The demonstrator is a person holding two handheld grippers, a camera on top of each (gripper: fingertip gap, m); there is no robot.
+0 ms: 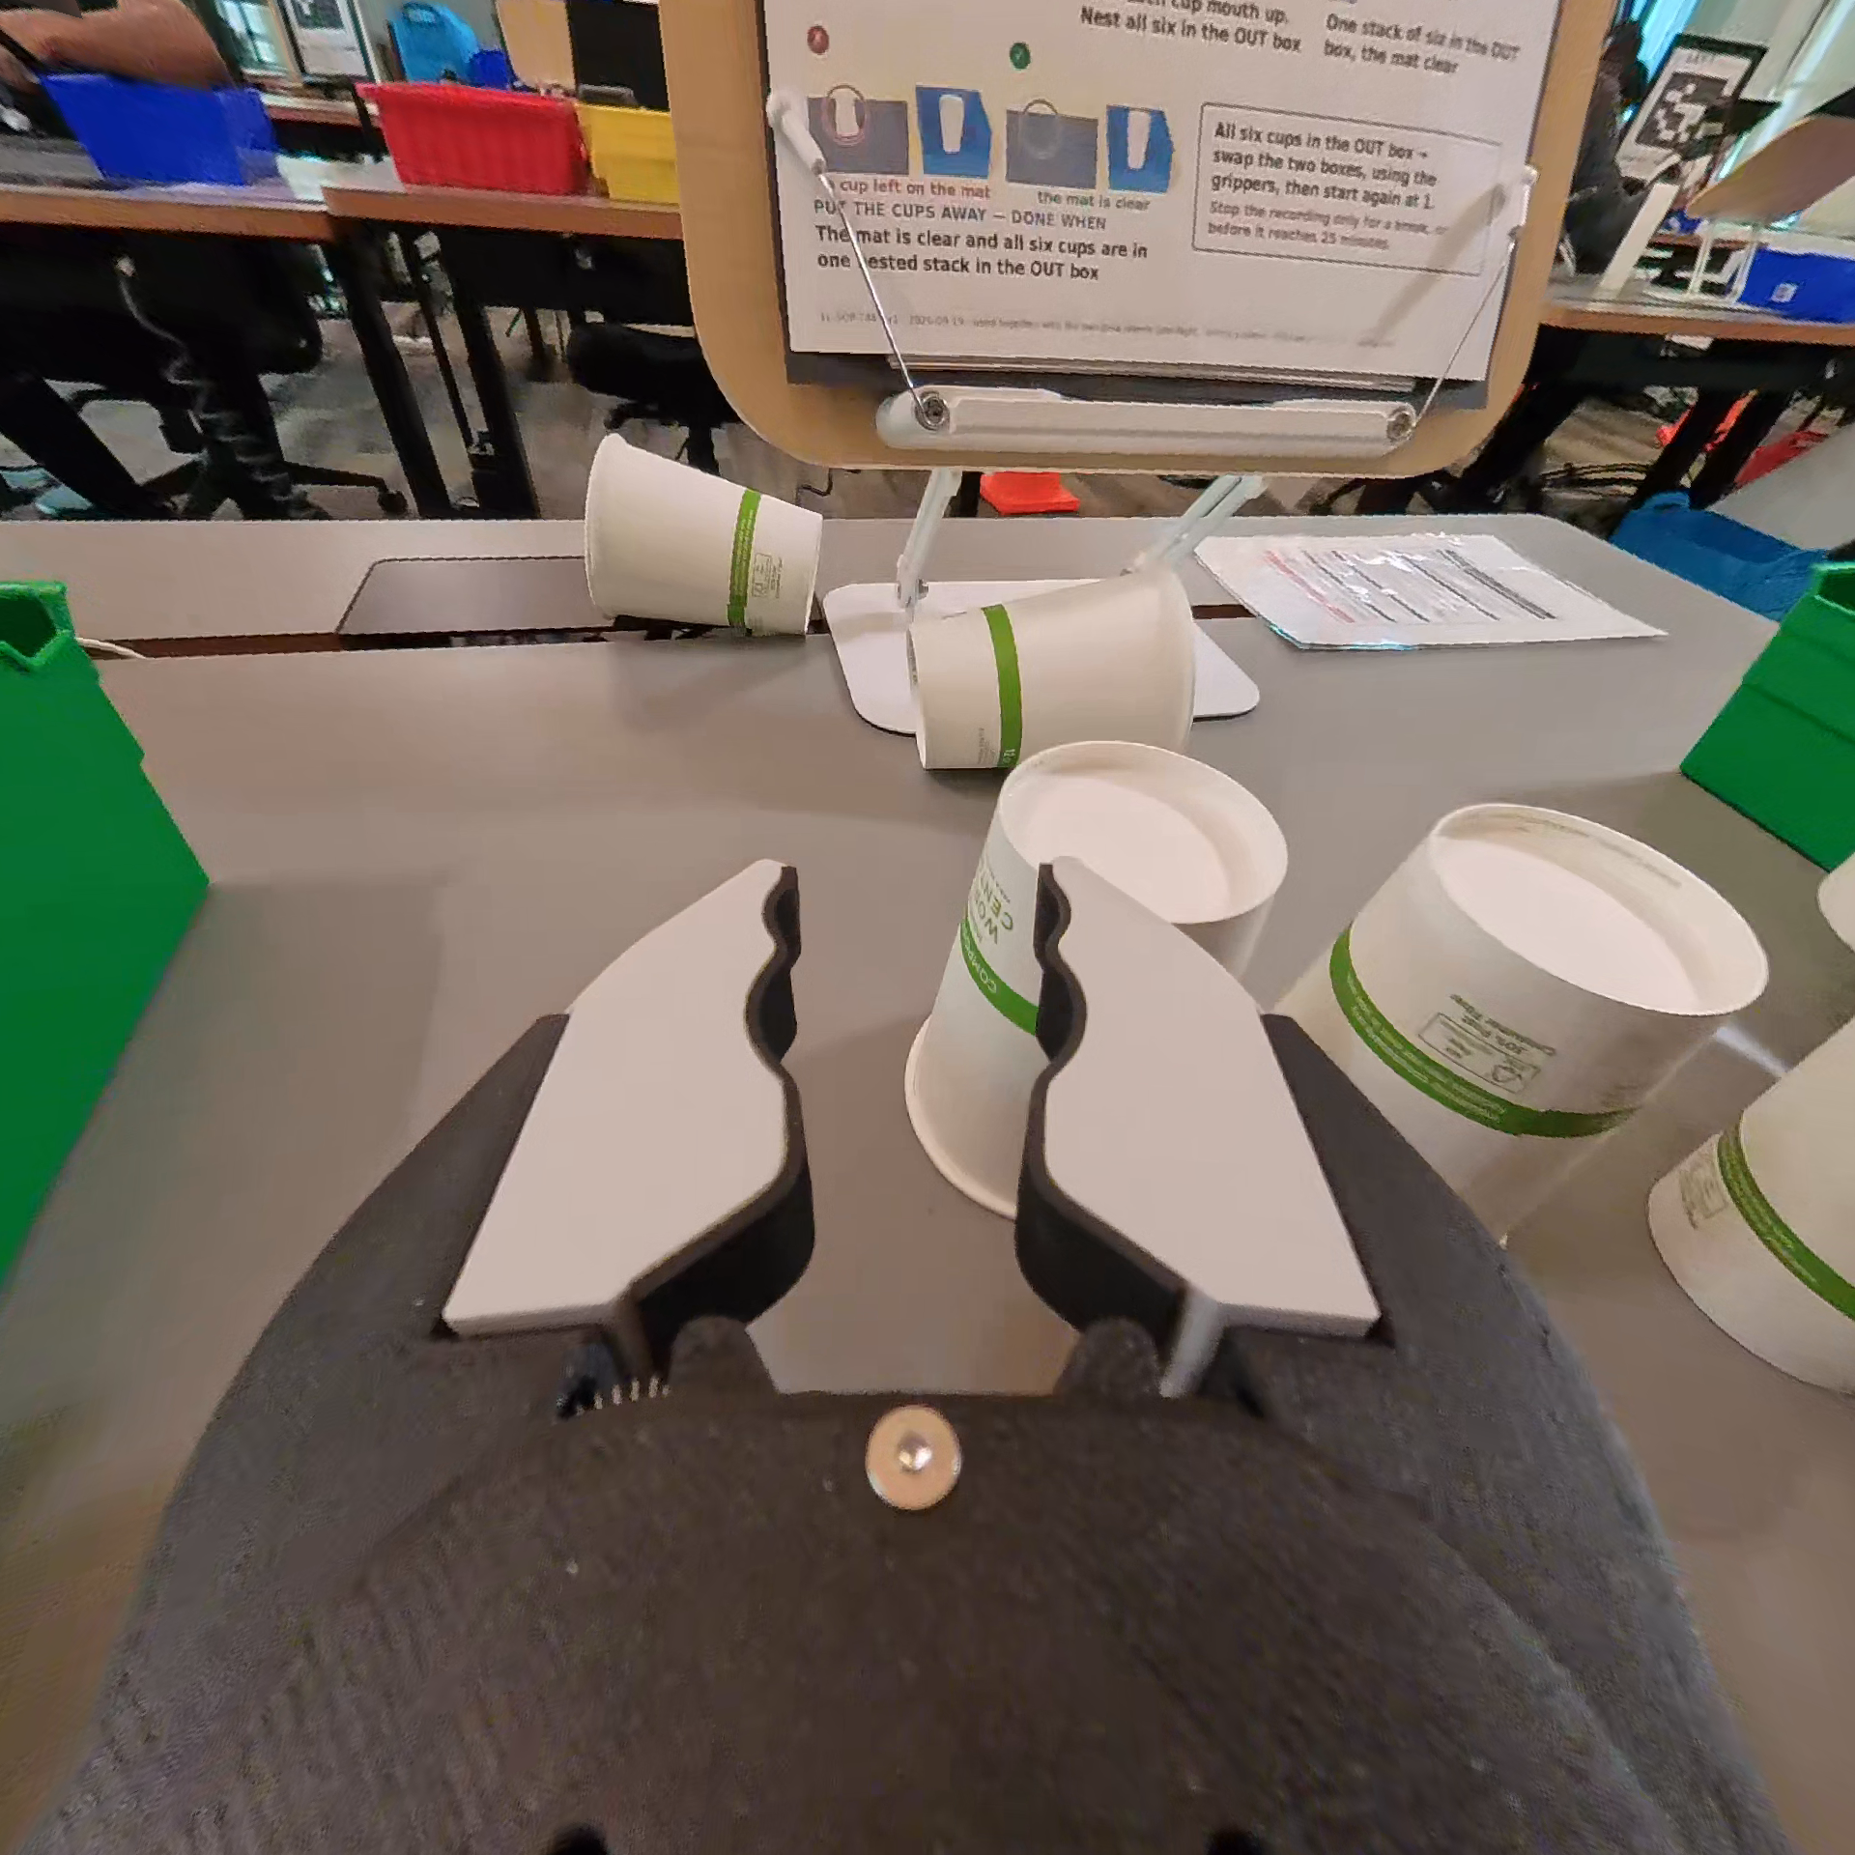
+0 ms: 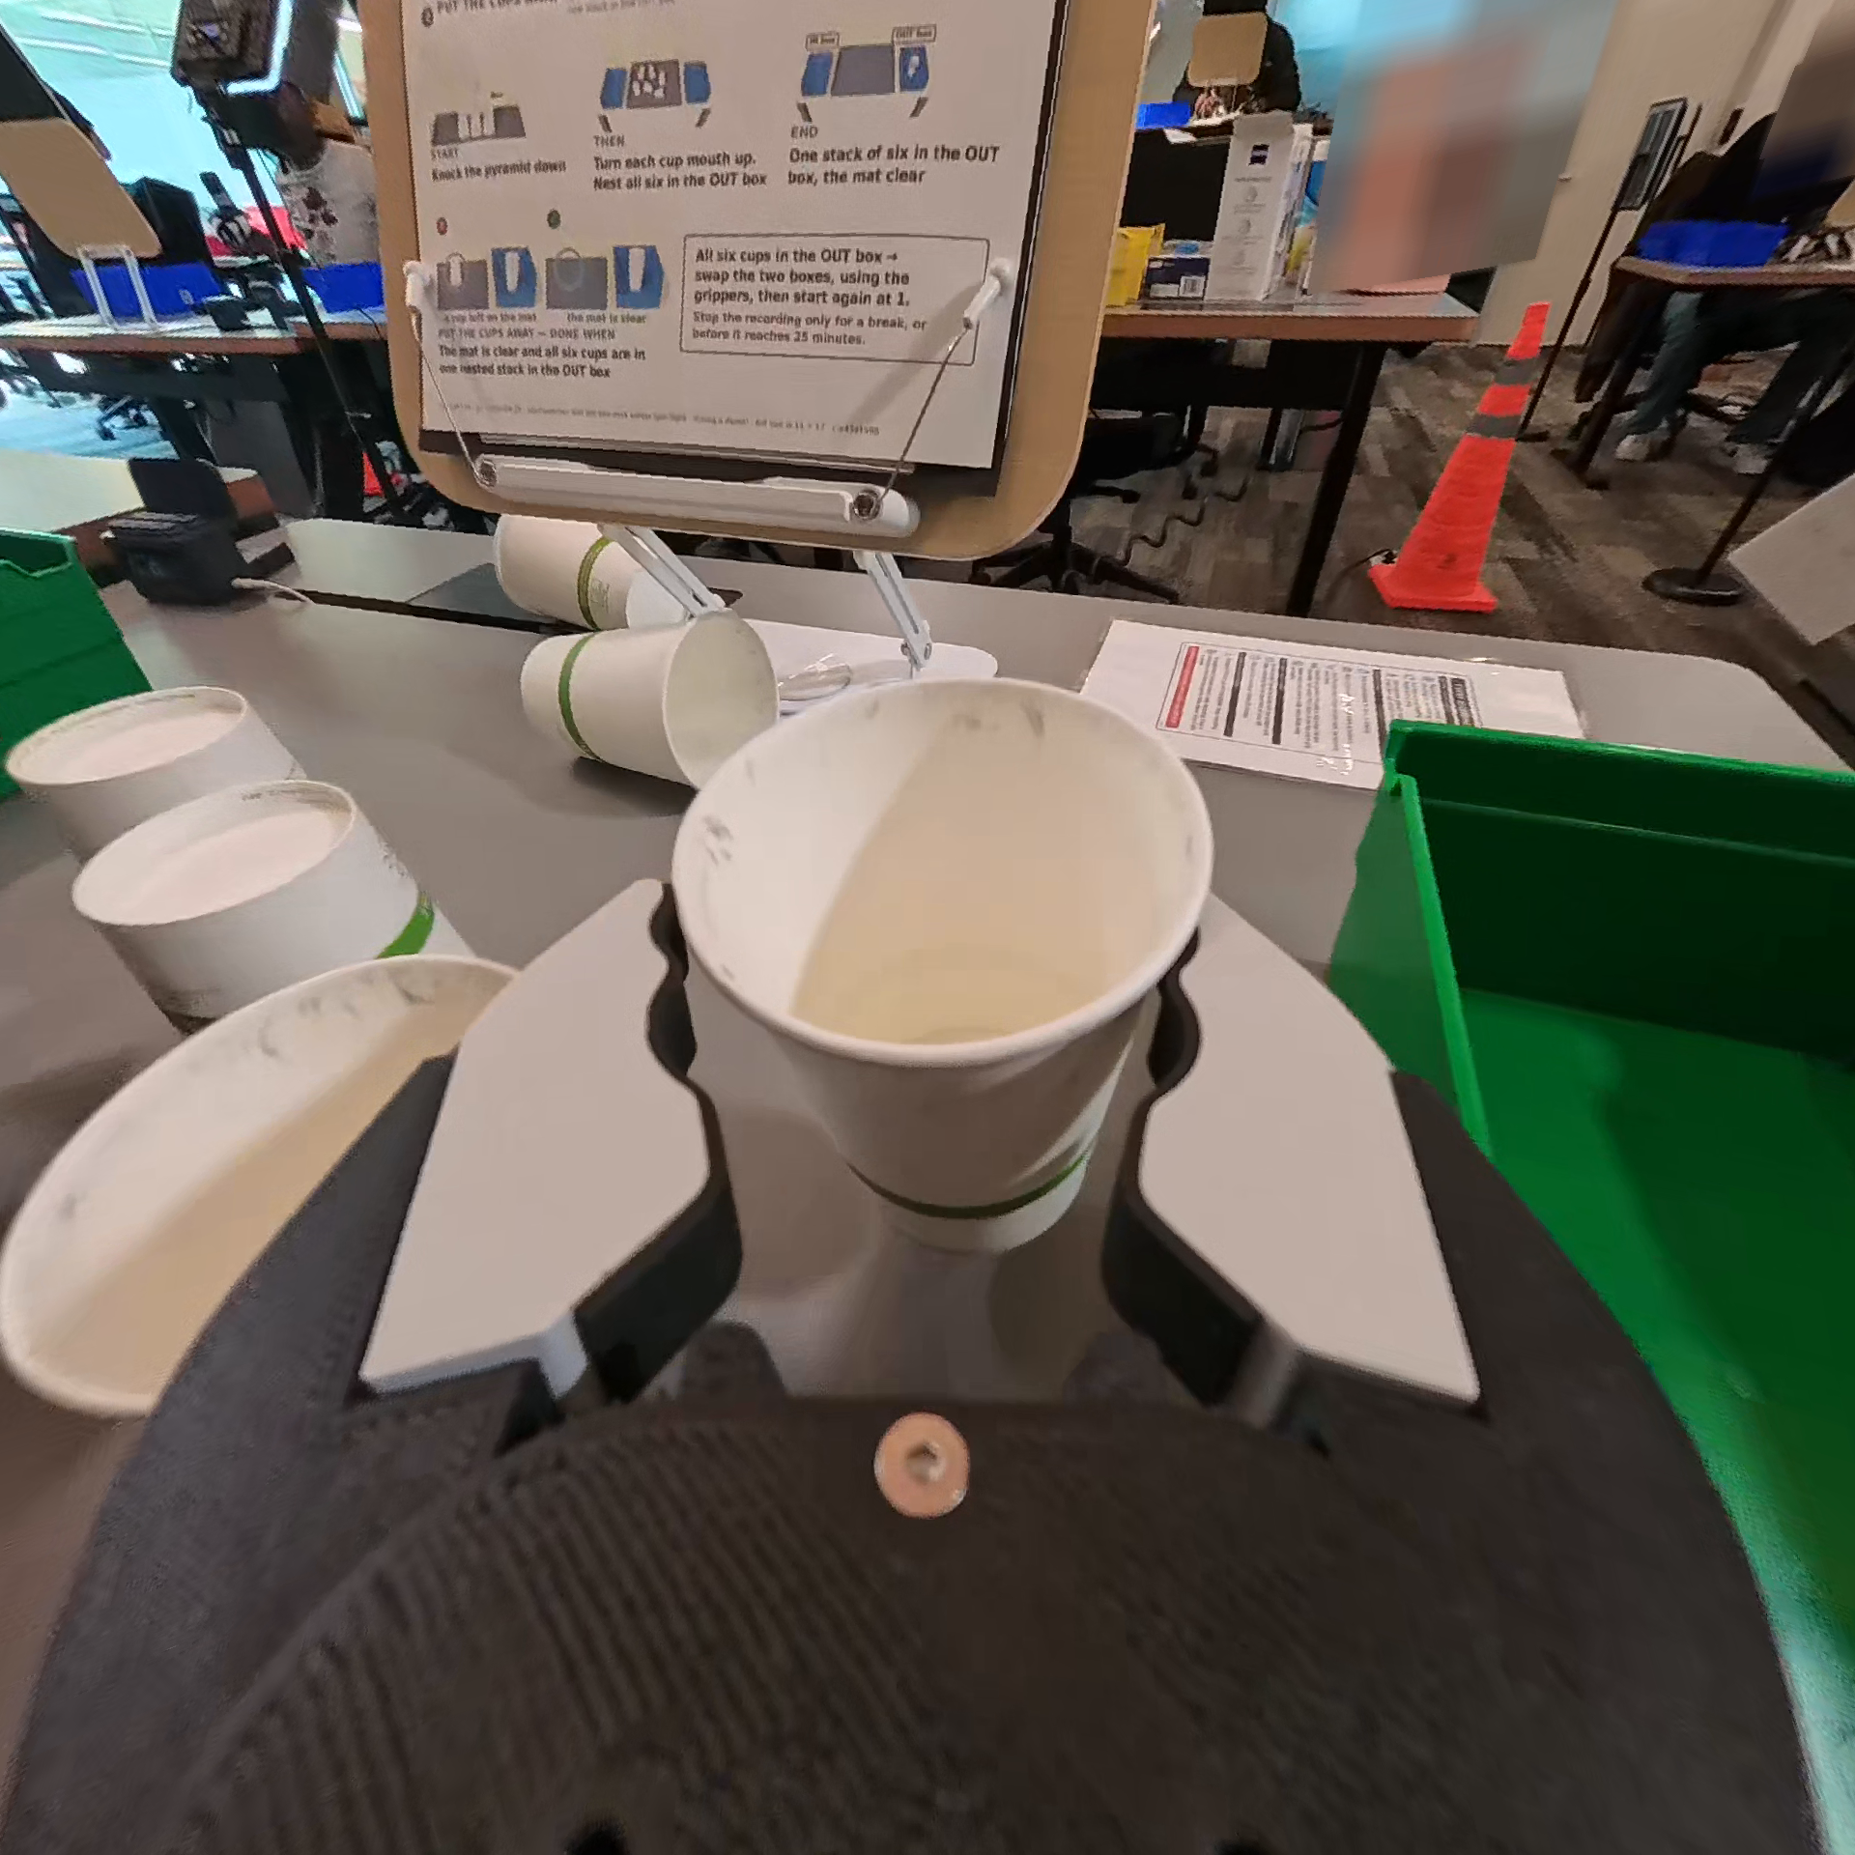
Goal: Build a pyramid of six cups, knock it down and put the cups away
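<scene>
In the right wrist view my right gripper is shut on a white paper cup with a green band. It holds the cup mouth up, slightly tilted, just left of a green box. Another cup lies with its mouth towards me at lower left. In the left wrist view my left gripper is open and empty over the grey table. An upside-down cup stands just beyond its right finger. Two more upside-down cups stand to the right.
Two cups lie on their sides at the back, by the foot of a stand that bears an instruction sheet. Green boxes stand at the table's left and right. A laminated sheet lies at back right.
</scene>
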